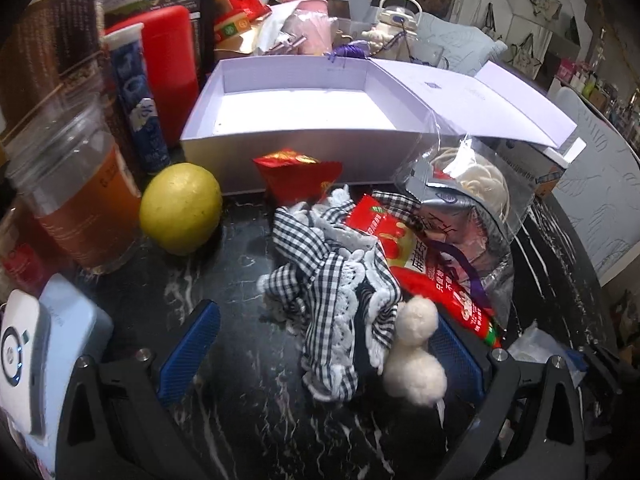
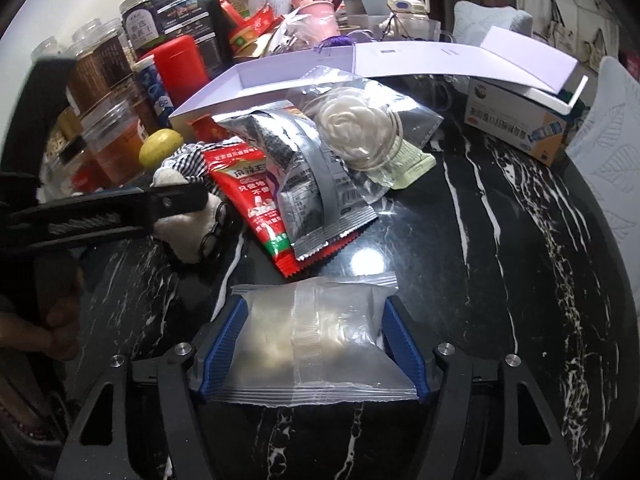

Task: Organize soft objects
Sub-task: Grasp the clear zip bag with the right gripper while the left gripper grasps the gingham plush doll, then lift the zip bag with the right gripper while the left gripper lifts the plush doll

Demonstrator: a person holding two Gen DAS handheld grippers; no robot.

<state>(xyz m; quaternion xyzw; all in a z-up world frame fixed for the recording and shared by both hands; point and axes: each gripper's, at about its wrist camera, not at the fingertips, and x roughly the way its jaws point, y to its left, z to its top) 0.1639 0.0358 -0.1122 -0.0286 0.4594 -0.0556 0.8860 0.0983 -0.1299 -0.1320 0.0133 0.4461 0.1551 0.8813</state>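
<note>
Two blue fingers [image 2: 234,344] of the right gripper [image 2: 316,352] sat on both sides of a clear soft packet [image 2: 316,340], touching its edges and squeezing it lightly. That packet lay flat on the black marble table [image 2: 500,280], close to the camera. Over on the left gripper [image 1: 324,352], the fingers were wide apart, one on each side of a checked cloth with white lace [image 1: 332,280] and two fluffy white balls [image 1: 416,344]. They were not pinching anything yet. Behind the cloth was a messy pile: a red snack packet [image 1: 404,240], a silver packet [image 2: 304,176] and a clear bag with a white flower [image 2: 356,132]. An open white box [image 1: 304,112] stood empty at the back, just past the pile. It looked like the picking-up step, with both grippers going for a soft thing. Next, the right fingers likely needed to squeeze a bit more, then lift the packet over the pile and into the box. Clear wrap can be slippery, so a gentle, steady hold would help.
</note>
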